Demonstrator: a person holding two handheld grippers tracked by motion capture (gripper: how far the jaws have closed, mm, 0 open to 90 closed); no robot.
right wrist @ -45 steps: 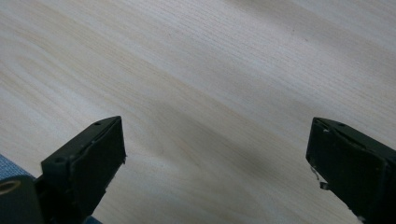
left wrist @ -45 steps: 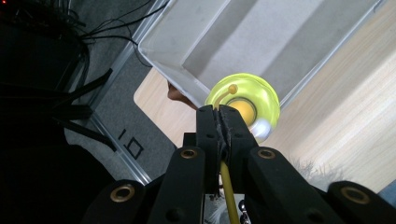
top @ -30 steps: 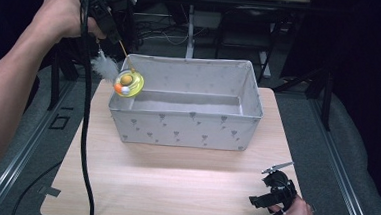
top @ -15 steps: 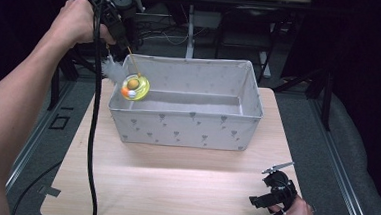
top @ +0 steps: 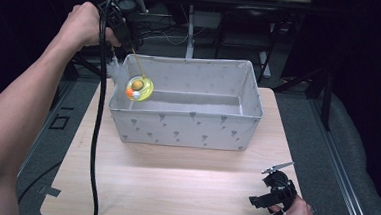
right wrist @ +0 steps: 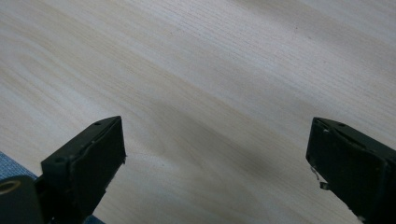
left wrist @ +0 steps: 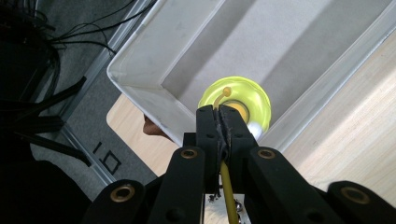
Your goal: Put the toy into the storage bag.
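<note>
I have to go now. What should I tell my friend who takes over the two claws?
Left claw: shut on the thin yellow stem of the toy, a yellow disc with a feather, hanging over the left end of the bin.
Right claw: open, nothing in it, low over the table near its right front corner.
Done: toy picked up and brought over the bin.
Left: probably lower it in, then let go.

A pale wooden table (top: 173,186) fills the lower middle of the frame. Grey floor (top: 355,162) lies at both sides, and dark metal frames and cables (top: 193,22) stand across the dim top.
</note>
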